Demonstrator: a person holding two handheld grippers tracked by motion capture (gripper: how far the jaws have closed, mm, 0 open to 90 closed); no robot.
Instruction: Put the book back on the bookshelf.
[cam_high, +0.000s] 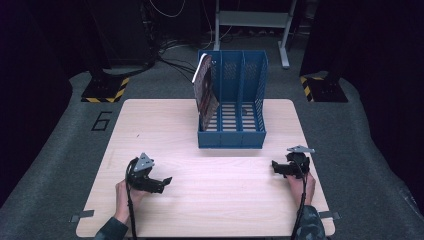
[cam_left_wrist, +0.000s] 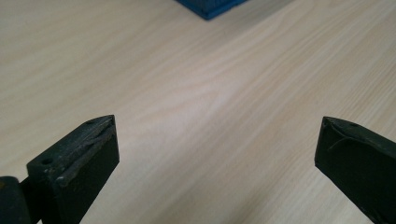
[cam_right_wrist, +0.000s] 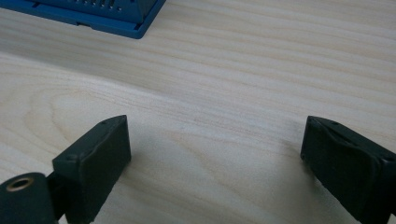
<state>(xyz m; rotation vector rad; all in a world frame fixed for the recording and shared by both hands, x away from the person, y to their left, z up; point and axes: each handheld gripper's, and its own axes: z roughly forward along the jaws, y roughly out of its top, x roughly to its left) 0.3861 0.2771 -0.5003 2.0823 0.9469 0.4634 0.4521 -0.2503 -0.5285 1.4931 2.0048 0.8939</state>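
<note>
A: Step? Both idle near the table's (cam_high: 210, 210) front edge: left gripper (cam_high: 161, 183) and right gripper (cam_high: 278, 167) spread wide, empty.

B: Target?

A: Dark-covered book (cam_high: 205, 92), probably, leaning in the left slot of the blue plastic three-slot file rack (cam_high: 235, 137), well ahead. Next: reach forward.

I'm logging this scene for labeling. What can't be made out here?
- Book cover, high view: too small and dark to read.
- Blue file rack, both gripper views: cut off by the top edge.
- Left gripper and right gripper jaw gaps, high view: too small; the gripper views show them apart.
</note>
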